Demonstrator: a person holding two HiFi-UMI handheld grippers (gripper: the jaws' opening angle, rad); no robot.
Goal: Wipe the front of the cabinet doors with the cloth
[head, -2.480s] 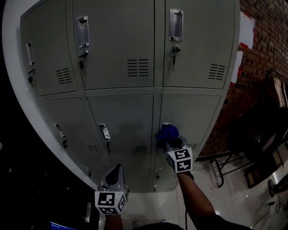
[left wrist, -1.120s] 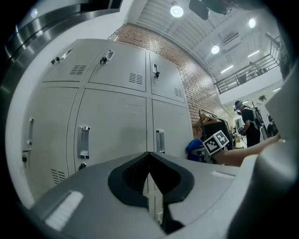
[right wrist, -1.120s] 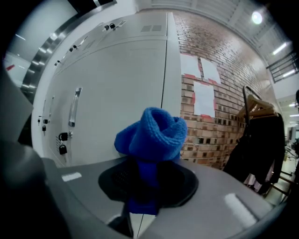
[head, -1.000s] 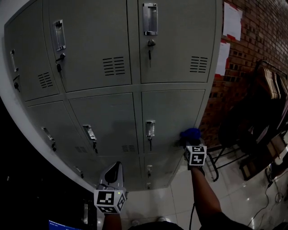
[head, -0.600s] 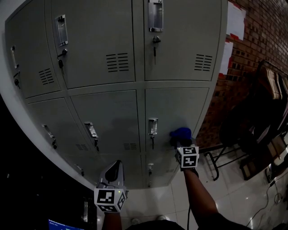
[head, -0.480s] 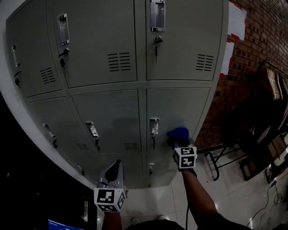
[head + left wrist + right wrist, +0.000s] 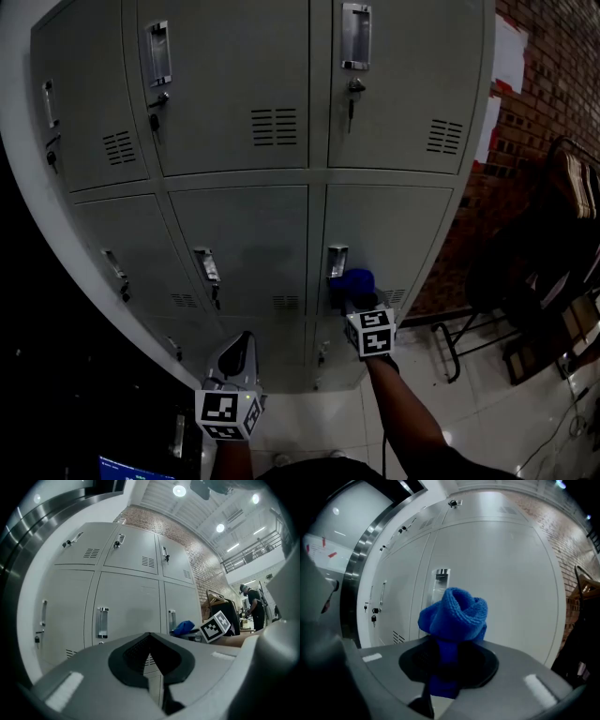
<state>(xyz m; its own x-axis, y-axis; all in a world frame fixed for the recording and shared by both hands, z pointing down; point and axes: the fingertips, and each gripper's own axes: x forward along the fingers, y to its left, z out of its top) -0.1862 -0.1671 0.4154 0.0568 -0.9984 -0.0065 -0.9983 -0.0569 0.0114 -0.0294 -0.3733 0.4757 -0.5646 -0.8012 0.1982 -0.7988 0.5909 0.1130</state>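
Observation:
A bank of grey metal cabinet doors [image 7: 253, 94] fills the head view. A bunched blue cloth [image 7: 354, 279] sticks out of my right gripper [image 7: 357, 296], whose jaws are shut on it. The cloth presses on the lower right door [image 7: 403, 234], just right of that door's handle [image 7: 337, 261]. The right gripper view shows the cloth [image 7: 453, 615] in front of the same handle [image 7: 440, 581]. My left gripper [image 7: 238, 354] hangs low and apart from the doors, shut with nothing in it. In the left gripper view its jaws [image 7: 150, 654] meet, and the cloth [image 7: 183, 627] shows at right.
Keys hang from the upper door locks [image 7: 351, 101]. A brick wall [image 7: 553, 84] stands right of the cabinet, with a clothes rack [image 7: 574, 187] and a folding chair [image 7: 464, 347] on the pale tiled floor [image 7: 487, 422]. A person [image 7: 253, 606] stands far off.
My right gripper has slid the cloth left across the lower right door, from near its right edge to beside the handle. The left gripper has stayed put.

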